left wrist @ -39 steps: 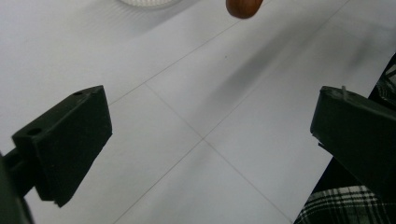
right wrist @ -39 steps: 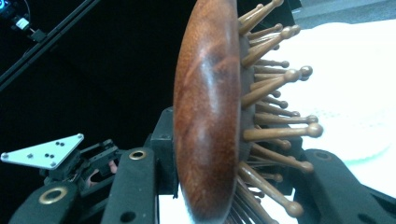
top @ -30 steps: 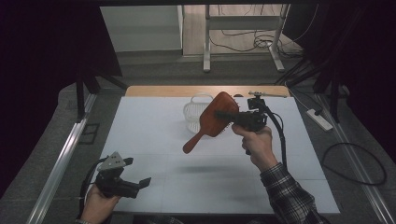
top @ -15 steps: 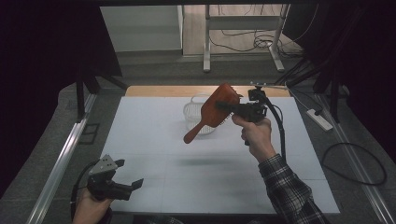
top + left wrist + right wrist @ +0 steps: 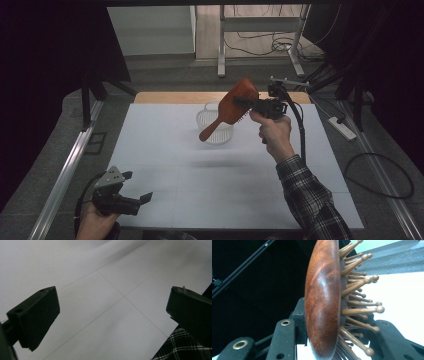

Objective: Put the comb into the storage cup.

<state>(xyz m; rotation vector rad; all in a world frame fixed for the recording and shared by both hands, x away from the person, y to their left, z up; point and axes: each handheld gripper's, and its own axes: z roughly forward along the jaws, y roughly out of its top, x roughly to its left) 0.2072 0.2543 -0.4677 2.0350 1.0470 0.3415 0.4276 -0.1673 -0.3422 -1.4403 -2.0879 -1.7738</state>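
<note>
High view: the right gripper [image 5: 250, 103] is raised above the far part of the white worktop [image 5: 165, 150], clamped on the oval head of a reddish-brown wooden paddle hairbrush [image 5: 231, 107]. The brush handle slants down toward the near left, over a white round mesh plastic basket [image 5: 209, 125] standing on the worktop. The basket sits directly beneath the brush; whether they touch cannot be told. The left gripper [image 5: 142, 197] rests low at the near left corner, fingers spread, nothing between them. A white power strip [image 5: 341, 128] lies on the floor right of the worktop.

Left gripper view: two black fingers [image 5: 37, 315] stand wide apart over bare worktop; a plaid sleeve [image 5: 182, 345] shows at the lower right.

Right gripper view: the hairbrush [image 5: 323, 302] is held edge-on between the fingers, wooden ball-tipped bristles [image 5: 362, 311] pointing right.
</note>
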